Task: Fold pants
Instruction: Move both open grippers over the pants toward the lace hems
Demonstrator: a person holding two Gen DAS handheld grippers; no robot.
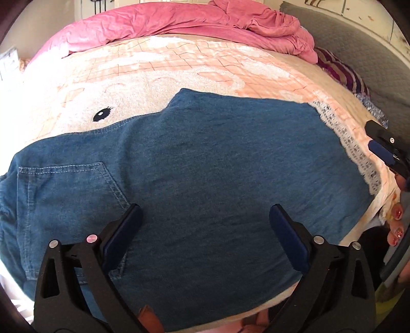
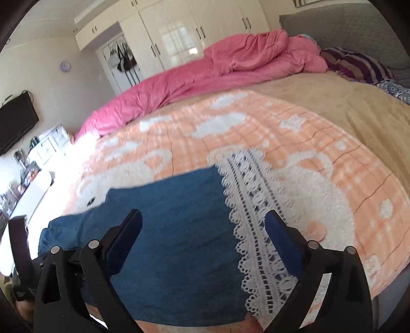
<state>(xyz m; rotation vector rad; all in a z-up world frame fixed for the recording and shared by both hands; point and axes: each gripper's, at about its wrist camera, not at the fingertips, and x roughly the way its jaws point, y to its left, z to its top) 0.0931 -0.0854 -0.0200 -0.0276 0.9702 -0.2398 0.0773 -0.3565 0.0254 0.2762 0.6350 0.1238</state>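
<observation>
Two wrist views, both over a bed (image 2: 346,107) in a bedroom. The bed carries a beige cover, and on it a peach-and-white checked blanket (image 1: 179,69) with fluffy white shapes and a stitched black eye (image 1: 102,114). A crumpled pink duvet (image 1: 159,23) lies heaped along the far edge of the bed. A purple striped cushion (image 2: 358,65) rests by the grey padded headboard (image 2: 346,28).

Room: cream wardrobe doors (image 2: 166,38) line the far wall, with an open bay where bags hang (image 2: 121,57). A dark screen (image 2: 15,123) is mounted on the wall at left of the right wrist view, above a cluttered white unit (image 2: 46,146).

The pants (image 1: 192,166), blue denim with a white lace hem (image 2: 256,243), lie flat on the blanket at the near edge of the bed, folded in a compact rectangle; a back pocket (image 1: 66,184) faces up at the left.

Left tongs (image 1: 205,212): spread wide above the denim, nothing between the pads. Right tongs (image 2: 203,217): spread wide, above the lace hem, gripping nothing; they also show at the right edge of the left wrist view. A hand (image 1: 396,225) with red painted nails shows below them there.

No legible writing or labels.
</observation>
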